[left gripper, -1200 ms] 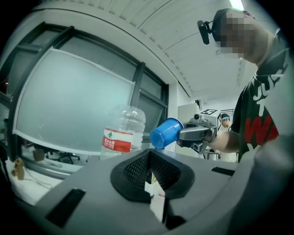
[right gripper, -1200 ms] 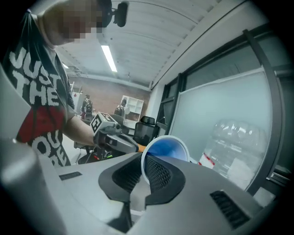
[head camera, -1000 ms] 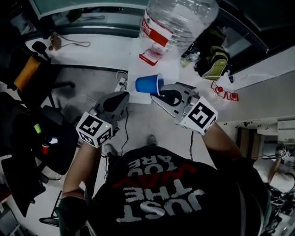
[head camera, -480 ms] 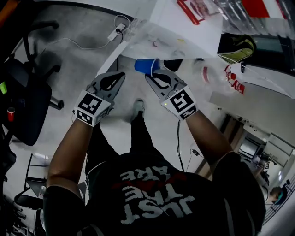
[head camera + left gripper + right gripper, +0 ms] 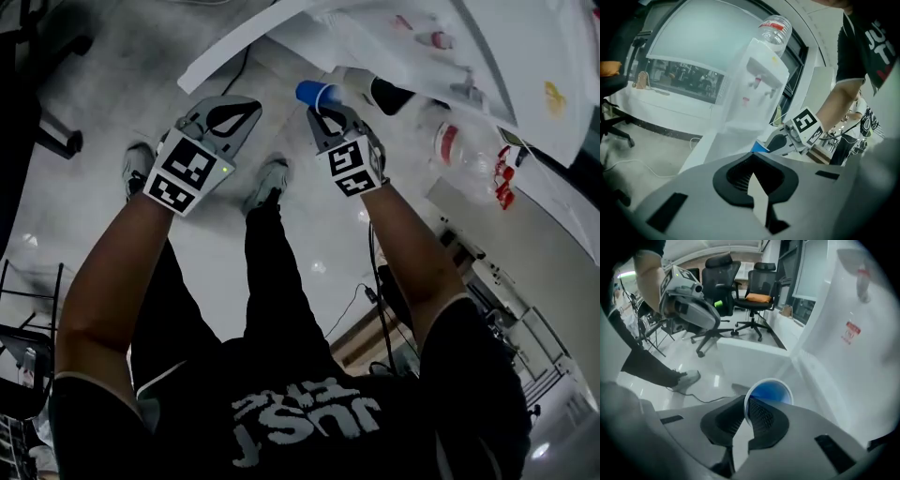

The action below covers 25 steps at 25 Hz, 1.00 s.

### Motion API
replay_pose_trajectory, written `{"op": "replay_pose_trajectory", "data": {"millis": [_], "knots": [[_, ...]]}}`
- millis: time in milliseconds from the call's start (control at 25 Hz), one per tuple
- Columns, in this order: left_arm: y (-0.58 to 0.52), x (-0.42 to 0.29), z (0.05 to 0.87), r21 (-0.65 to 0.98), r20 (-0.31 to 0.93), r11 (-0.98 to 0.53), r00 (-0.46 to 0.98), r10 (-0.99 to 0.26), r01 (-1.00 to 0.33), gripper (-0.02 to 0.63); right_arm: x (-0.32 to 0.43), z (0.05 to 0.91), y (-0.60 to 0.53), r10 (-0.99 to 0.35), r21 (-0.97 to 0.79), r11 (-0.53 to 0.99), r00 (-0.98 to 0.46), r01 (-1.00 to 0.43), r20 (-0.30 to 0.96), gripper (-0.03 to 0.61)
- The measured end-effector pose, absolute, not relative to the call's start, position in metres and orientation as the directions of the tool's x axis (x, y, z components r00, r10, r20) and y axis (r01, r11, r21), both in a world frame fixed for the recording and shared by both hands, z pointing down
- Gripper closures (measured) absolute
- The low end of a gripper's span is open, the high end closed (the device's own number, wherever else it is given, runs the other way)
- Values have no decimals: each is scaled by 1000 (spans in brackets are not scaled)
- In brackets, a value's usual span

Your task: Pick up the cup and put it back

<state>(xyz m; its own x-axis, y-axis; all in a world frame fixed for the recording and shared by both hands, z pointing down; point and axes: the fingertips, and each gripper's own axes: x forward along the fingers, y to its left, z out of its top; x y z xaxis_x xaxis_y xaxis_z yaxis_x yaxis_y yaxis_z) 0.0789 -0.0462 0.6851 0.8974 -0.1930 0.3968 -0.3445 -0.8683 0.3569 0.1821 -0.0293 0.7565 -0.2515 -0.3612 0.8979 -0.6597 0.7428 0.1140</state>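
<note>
My right gripper [image 5: 323, 111] is shut on the rim of a blue cup [image 5: 314, 92], one pad inside and one outside. The cup lies on its side in the grip, just in front of the white water dispenser [image 5: 394, 37]. In the right gripper view its open mouth [image 5: 771, 392] faces away from the jaws [image 5: 746, 408], with the dispenser's front [image 5: 853, 333] to the right. My left gripper [image 5: 248, 106] hangs beside it to the left, shut, with nothing in it. The left gripper view shows its closed jaws [image 5: 752, 161], a corner of the cup [image 5: 759, 147] and the right gripper [image 5: 780, 140] beyond.
A clear water bottle [image 5: 774, 29] tops the dispenser [image 5: 754, 89]. Below the grippers are grey floor, the person's shoes [image 5: 267, 183] and a cable [image 5: 361, 300]. Office chairs [image 5: 759, 291] stand behind, one [image 5: 37, 122] at the left.
Both grippers have sunk a long way in front of the dispenser, the cup still in the right one. The head view has tipped down from the bottle to the floor and legs.
</note>
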Motion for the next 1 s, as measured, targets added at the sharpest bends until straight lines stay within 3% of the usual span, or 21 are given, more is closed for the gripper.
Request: {"op": "replay_pose_trajectory", "data": {"millis": [480,1000], "knots": [[-31,112,831,320,445,-914,891,-88,-250,606,248,956,-85,-373,236,726,-81,-646,924,534],[-55,141,900,343,453,-901,887,-88,-265,606,312,1046,-168,-389,329,702,48,-632,920,534]]}}
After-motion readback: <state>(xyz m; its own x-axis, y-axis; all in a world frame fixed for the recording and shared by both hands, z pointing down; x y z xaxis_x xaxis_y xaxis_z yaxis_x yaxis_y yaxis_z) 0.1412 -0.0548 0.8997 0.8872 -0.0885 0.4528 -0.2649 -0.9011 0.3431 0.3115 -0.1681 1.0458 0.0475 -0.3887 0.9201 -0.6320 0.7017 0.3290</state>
